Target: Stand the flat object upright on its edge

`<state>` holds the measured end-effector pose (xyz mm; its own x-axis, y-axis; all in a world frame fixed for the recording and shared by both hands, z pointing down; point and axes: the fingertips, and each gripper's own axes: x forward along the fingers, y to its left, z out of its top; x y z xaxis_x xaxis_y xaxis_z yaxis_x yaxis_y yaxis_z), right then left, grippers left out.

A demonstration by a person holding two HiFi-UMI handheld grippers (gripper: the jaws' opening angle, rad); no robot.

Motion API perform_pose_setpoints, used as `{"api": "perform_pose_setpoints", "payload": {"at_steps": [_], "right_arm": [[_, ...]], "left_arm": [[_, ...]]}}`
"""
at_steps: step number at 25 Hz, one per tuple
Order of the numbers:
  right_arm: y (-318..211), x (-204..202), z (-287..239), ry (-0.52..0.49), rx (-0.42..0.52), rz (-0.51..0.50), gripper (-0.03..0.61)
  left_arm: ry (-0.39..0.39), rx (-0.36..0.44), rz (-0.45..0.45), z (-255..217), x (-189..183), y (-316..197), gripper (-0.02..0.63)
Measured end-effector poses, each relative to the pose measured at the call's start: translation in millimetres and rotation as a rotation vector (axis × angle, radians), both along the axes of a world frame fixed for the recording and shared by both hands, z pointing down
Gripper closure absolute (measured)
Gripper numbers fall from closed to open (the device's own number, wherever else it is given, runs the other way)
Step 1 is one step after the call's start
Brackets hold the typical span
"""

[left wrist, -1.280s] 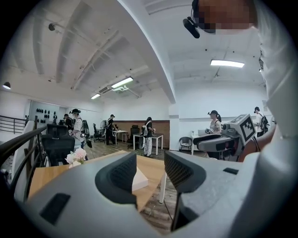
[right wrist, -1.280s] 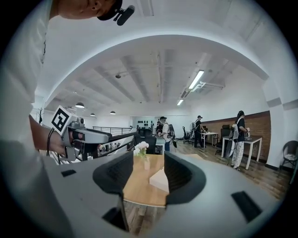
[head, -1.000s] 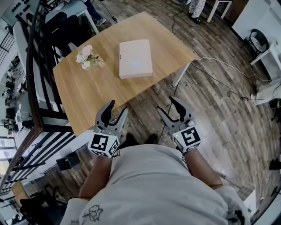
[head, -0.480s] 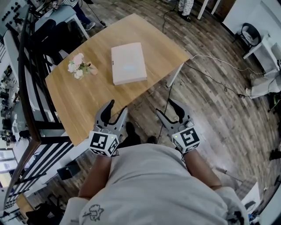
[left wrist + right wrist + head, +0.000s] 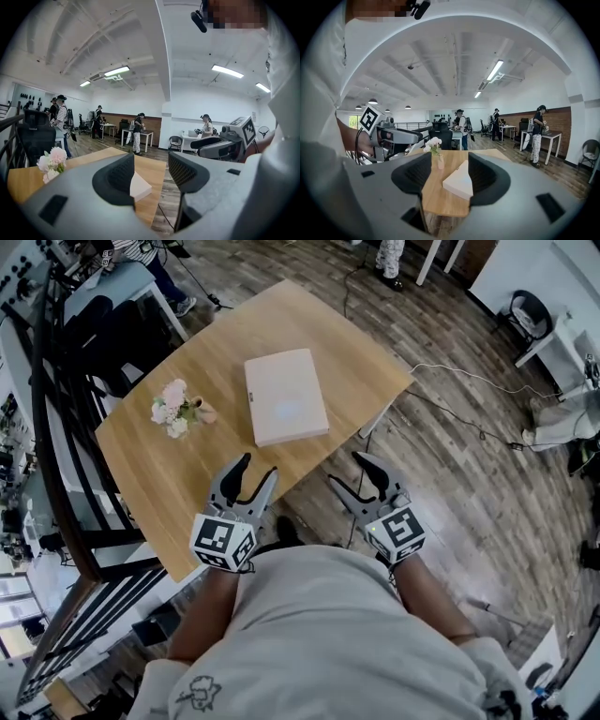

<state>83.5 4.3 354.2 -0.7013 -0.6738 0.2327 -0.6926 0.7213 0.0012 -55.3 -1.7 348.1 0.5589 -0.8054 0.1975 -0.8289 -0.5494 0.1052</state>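
The flat object is a pale pink box [image 5: 286, 395] lying flat on the wooden table [image 5: 187, 465], right of the middle. It also shows between the jaws in the left gripper view [image 5: 139, 186] and the right gripper view [image 5: 459, 180], still far off. My left gripper [image 5: 255, 470] is open and empty, its tips over the table's near edge. My right gripper [image 5: 349, 470] is open and empty too, over the floor just off the table's near corner. Both stand short of the box and touch nothing.
A small vase of pink and white flowers [image 5: 176, 407] stands on the table left of the box. A black railing [image 5: 66, 456] runs along the table's left side. Cables [image 5: 469, 381] lie on the wood floor to the right. People stand at desks in the background [image 5: 137, 133].
The table and box have come nearer in the head view. Both grippers have moved a little forward towards the table's near edge, jaws as wide as before.
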Motion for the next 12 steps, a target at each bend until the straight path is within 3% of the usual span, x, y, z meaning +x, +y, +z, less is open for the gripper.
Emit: {"api": "perform_pose_setpoints", "payload": {"at_steps": [12], "right_arm": [[-54.0, -67.1, 9.2, 0.032, -0.046, 0.042, 0.325]], "left_arm": [[0.016, -0.011, 0.024, 1.2, -80.8, -52.7, 0.394]]}}
